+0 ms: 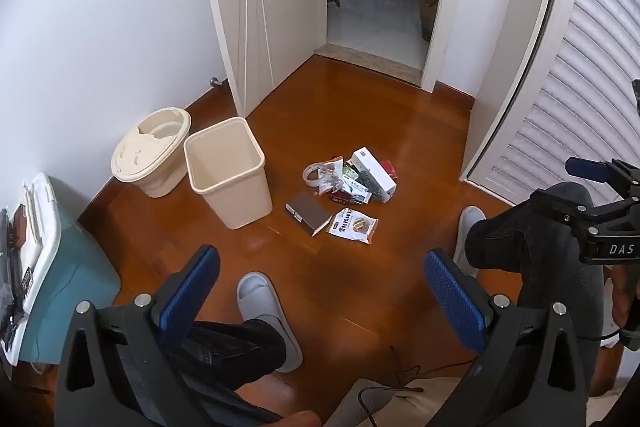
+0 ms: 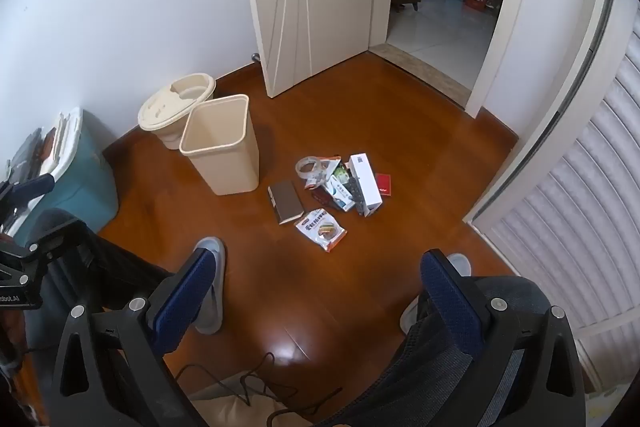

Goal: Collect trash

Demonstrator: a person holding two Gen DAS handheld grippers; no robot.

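Hovering nearest the lens, the left gripper (image 1: 322,279) and the right gripper (image 2: 318,283) both stand with their blue-padded jaws spread wide and nothing between them, each tilted steeply down toward the glossy brown wooden floor (image 1: 360,299); a person sits behind them, grey slippers planted at about 6 o'clock of the litter. Nothing looks collected yet, so the whole job seems to lie ahead. Closest of the trash is a white snack packet with an orange edge (image 1: 353,225), and just beside it at its 9 o'clock lies a flat grey-brown box (image 1: 307,213). Beyond these, at 12 o'clock, sits a loose heap: a long white carton (image 1: 374,174), a clear roll of tape (image 1: 316,173), a small red pack (image 1: 387,169) and some wrappers I cannot tell apart. The open beige square plastic bin (image 1: 228,173) stands at 9 o'clock of the heap, empty as far as its inside shows, with a round beige lidded bucket (image 1: 154,157) touching or just behind it.
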